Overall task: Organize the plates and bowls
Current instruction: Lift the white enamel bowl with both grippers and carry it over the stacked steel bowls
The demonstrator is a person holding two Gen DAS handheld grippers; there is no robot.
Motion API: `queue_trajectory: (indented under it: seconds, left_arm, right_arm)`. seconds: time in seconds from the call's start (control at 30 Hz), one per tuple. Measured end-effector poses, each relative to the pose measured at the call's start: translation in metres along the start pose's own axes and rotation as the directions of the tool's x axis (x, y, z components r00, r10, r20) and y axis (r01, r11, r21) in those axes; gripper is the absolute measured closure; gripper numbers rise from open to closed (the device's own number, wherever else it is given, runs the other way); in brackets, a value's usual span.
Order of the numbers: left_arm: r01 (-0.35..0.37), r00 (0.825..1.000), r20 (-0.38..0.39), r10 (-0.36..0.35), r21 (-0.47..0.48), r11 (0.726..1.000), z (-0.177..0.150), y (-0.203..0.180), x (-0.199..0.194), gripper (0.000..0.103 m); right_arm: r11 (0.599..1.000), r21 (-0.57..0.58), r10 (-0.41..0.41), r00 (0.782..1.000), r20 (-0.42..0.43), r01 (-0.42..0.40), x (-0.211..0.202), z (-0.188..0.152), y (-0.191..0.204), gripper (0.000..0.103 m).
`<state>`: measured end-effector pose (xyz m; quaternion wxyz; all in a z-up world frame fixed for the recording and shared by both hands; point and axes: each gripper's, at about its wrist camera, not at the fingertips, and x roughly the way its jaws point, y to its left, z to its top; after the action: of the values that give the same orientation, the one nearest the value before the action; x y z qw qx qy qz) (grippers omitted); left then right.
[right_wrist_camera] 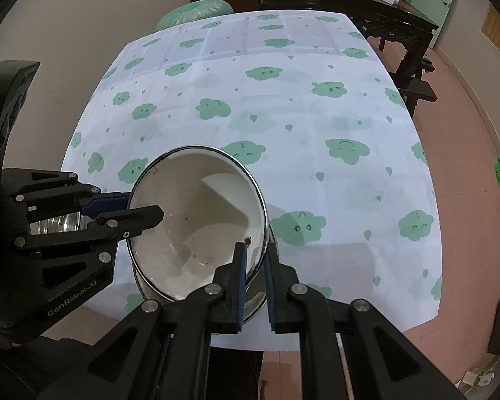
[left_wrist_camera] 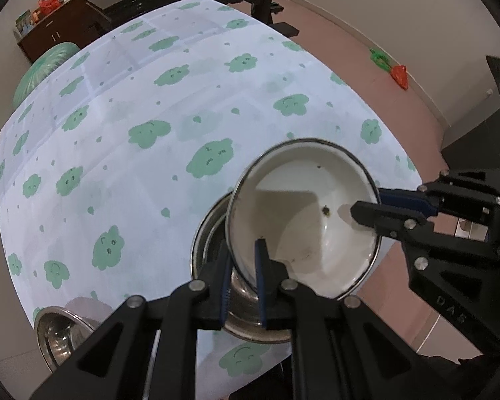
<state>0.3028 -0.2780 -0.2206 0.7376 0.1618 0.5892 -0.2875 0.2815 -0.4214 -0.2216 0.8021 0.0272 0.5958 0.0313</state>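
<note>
A white enamel bowl (left_wrist_camera: 303,213) with a dark rim is held tilted over a steel bowl (left_wrist_camera: 213,243) on the table's near edge. My left gripper (left_wrist_camera: 243,263) is shut on the white bowl's near-left rim. My right gripper (left_wrist_camera: 366,205) grips the bowl's opposite rim. In the right wrist view the white bowl (right_wrist_camera: 196,220) fills the centre, my right gripper (right_wrist_camera: 253,260) is shut on its right rim, and my left gripper (right_wrist_camera: 143,206) pinches its left rim. The steel bowl (right_wrist_camera: 256,303) shows below it.
A second steel bowl (left_wrist_camera: 60,333) sits at the table's near-left corner, also in the right wrist view (right_wrist_camera: 56,223). The tablecloth (left_wrist_camera: 150,133) is white with green clouds. A dark wooden table (right_wrist_camera: 366,10) and a cabinet (left_wrist_camera: 60,30) stand beyond.
</note>
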Motion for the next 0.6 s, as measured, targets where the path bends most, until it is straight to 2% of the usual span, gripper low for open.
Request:
queue_trajectory:
  seconds: [0.6]
  left_arm:
    - [-0.011,0.999,-0.04,0.011,-0.017,1.0,-0.021,0.001,0.012,0.093]
  right_arm:
    - [0.999,-0.032,0.009,0.999,-0.051,-0.01,0.012,-0.013,0.011,0.091]
